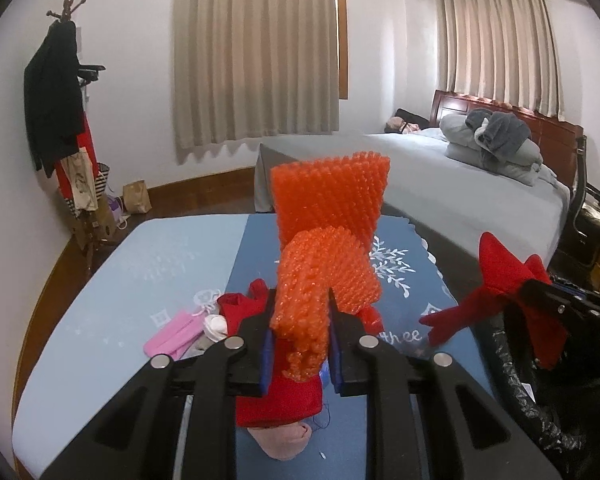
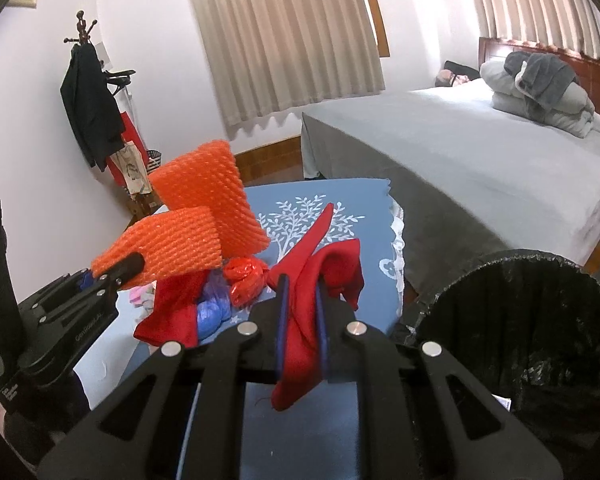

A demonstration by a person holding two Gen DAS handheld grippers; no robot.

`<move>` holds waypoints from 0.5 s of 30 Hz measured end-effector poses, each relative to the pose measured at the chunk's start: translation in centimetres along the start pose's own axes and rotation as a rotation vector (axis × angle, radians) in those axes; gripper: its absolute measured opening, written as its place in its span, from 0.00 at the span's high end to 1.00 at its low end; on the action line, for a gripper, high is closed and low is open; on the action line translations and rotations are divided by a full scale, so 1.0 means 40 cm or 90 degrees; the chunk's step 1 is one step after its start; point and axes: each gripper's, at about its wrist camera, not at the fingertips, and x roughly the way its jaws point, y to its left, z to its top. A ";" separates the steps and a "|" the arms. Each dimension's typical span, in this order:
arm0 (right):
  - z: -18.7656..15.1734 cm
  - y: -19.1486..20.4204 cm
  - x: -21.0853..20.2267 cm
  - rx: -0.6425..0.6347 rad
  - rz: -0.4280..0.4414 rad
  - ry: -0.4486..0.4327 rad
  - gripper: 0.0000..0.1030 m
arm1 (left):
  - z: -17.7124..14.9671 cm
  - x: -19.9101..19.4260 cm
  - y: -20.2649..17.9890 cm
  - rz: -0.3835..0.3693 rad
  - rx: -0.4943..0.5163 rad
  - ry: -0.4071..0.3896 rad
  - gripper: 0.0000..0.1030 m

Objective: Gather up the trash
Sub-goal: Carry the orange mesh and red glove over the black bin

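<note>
From the left wrist camera, the left gripper (image 1: 300, 332) is clamped on a piece of orange foam netting (image 1: 328, 232), which stands up and away from the fingers, its long axis running forward over the table (image 1: 100, 280). Below it more trash lies on the blue cloth (image 1: 400, 280): a pink packet (image 1: 172, 334), a white wad (image 1: 216, 325) and more red cloth (image 1: 278, 400). At the right edge, the right gripper (image 1: 528, 286) pinches a red rag (image 1: 504, 284) above the black-lined bin (image 1: 512, 364).

From the right wrist camera, the right gripper (image 2: 300, 292) is closed on the red rag (image 2: 312, 280), which droops below the fingers and points up ahead of them. The bin (image 2: 512, 320) opens just to the right of this gripper, so I judge the right hand is nearer and needs only a short swing rightward before letting go. The left gripper (image 2: 116, 270), holding the netting (image 2: 196, 216), sits further left, with the right gripper between it and the bin. A red bag (image 2: 246, 276) and a blue bag (image 2: 212, 312) remain on the table.
</note>
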 end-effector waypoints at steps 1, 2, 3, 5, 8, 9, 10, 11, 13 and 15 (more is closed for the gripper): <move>0.000 0.000 -0.004 0.001 -0.001 -0.003 0.89 | 0.001 -0.002 -0.003 -0.001 0.001 -0.001 0.79; 0.001 -0.001 -0.007 0.001 -0.001 -0.005 0.89 | 0.003 -0.006 -0.005 -0.003 0.002 -0.002 0.79; 0.003 0.000 -0.009 0.001 -0.002 -0.007 0.89 | 0.001 -0.010 -0.007 -0.006 0.003 -0.004 0.79; 0.007 0.001 -0.015 0.001 -0.003 -0.011 0.89 | 0.003 -0.018 -0.019 -0.015 0.007 -0.008 0.79; 0.012 -0.002 -0.028 0.001 -0.004 -0.019 0.89 | 0.009 -0.033 -0.030 -0.028 0.011 -0.014 0.79; 0.015 -0.004 -0.035 0.001 -0.005 -0.022 0.89 | 0.012 -0.041 -0.037 -0.034 0.012 -0.018 0.79; 0.017 -0.007 -0.043 0.002 -0.007 -0.026 0.89 | 0.015 -0.048 -0.043 -0.039 0.014 -0.021 0.79; 0.017 -0.009 -0.050 0.002 -0.008 -0.029 0.89 | 0.018 -0.057 -0.052 -0.045 0.017 -0.025 0.79; 0.020 -0.014 -0.066 0.003 -0.012 -0.036 0.89 | 0.021 -0.066 -0.065 -0.053 0.022 -0.029 0.79; 0.021 -0.023 -0.084 0.004 -0.018 -0.042 0.89 | 0.019 -0.077 -0.082 -0.062 0.027 -0.031 0.79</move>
